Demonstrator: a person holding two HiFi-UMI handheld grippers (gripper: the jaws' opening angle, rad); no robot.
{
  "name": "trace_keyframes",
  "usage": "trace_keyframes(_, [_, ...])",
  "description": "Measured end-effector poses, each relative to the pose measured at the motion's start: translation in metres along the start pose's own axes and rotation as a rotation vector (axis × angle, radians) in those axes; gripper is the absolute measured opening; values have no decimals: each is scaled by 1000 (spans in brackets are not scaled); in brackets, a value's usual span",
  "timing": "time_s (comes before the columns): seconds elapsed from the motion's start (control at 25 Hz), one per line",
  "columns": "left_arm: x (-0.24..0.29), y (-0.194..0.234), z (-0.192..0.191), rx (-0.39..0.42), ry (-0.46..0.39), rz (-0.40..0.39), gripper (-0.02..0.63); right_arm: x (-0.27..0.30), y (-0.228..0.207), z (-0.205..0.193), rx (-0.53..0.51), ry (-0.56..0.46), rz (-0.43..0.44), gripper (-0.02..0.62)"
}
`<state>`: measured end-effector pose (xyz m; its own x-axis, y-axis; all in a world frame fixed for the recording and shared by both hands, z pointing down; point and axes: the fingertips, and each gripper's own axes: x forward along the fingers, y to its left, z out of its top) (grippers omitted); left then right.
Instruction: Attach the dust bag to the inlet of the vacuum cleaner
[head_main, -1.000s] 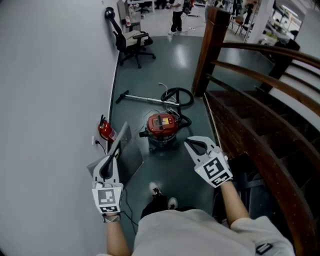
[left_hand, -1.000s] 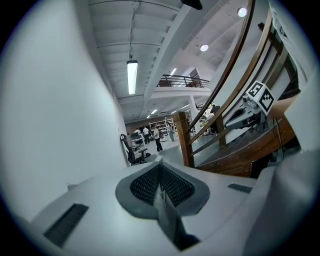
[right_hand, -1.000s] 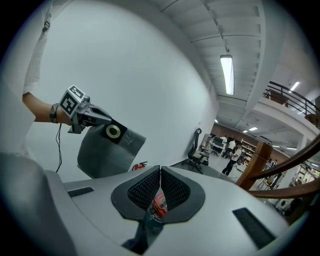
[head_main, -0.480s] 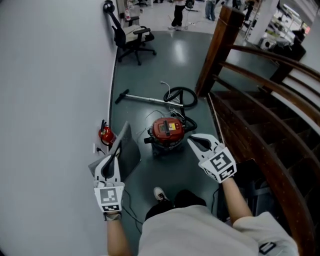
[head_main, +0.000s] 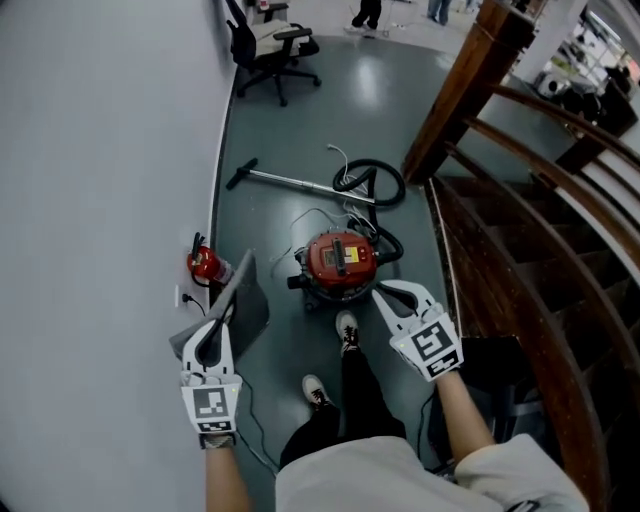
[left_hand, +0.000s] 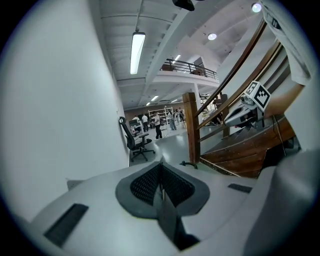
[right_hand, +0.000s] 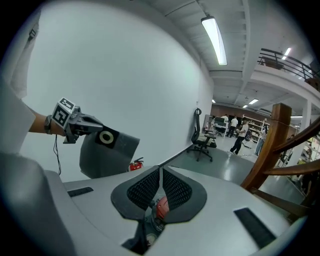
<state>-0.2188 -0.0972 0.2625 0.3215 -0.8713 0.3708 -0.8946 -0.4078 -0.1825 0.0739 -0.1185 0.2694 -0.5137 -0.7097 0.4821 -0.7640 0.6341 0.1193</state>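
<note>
- Both hands have come down nearer to the round red vacuum cleaner on the grey floor, and a shoe now steps just in front of it.
- Left of the vacuum cleaner, by the wall, stands a small red fire extinguisher.
- Left tongs, near the vacuum cleaner's left side, pinch the flat grey dust bag, which is apart from the vacuum cleaner.
- Right tongs, just right of the vacuum cleaner, are pressed together with nothing between them.
- Dark wooden staircase rises on the vacuum cleaner's right.
</note>
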Motion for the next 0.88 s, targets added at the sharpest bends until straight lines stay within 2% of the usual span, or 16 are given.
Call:
trace_keyframes(0.24, [53, 7, -32, -38, 26, 27, 15, 62, -35, -34, 20, 42, 23, 31])
trace_keyframes(0.52, [118, 2, -80, -61, 63, 29, 15, 133, -61, -84, 90, 92, 60, 31])
trace_keyframes(0.88, [176, 0, -164, -99, 137, 33, 15, 224, -80, -164, 139, 177, 132, 42])
